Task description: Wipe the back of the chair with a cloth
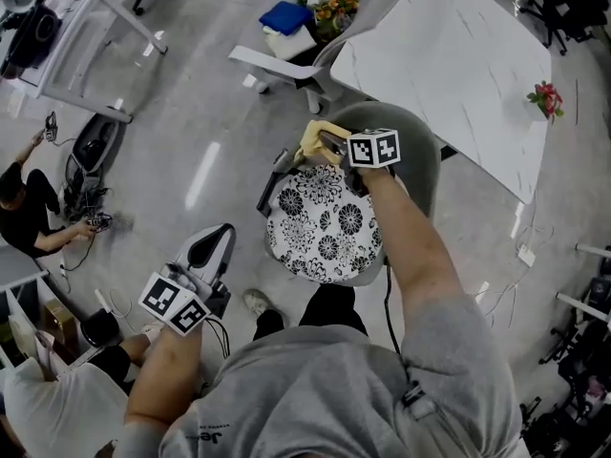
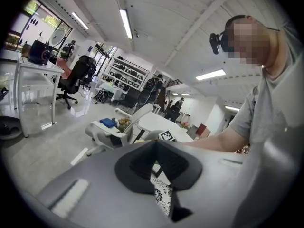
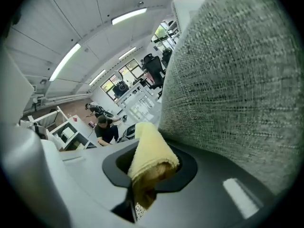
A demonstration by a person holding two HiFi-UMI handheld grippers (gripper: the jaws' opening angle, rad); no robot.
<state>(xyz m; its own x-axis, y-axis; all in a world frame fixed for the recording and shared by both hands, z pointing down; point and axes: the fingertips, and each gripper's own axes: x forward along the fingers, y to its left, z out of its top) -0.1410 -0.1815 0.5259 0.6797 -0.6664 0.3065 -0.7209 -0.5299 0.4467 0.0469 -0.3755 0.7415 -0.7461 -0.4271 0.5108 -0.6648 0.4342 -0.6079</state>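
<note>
The chair has a grey fabric back (image 1: 420, 146) and a black-and-white flowered seat cushion (image 1: 325, 222). My right gripper (image 1: 325, 146) is shut on a folded yellow cloth (image 1: 313, 137) at the left edge of the chair back, above the seat. In the right gripper view the cloth (image 3: 149, 151) sticks out of that gripper (image 3: 145, 177), right beside the woven grey back (image 3: 237, 80). My left gripper (image 1: 208, 254) hangs low to the left, apart from the chair. In its own view the left gripper (image 2: 159, 172) stands shut and empty, with the cushion (image 2: 163, 196) showing below the jaws.
A white marble table (image 1: 449, 55) stands just behind the chair, with red flowers (image 1: 546, 98) on it. A white chair (image 1: 277, 60) holding a blue item (image 1: 284, 15) is at the back. A person (image 1: 24, 208) sits on the floor at left among cables.
</note>
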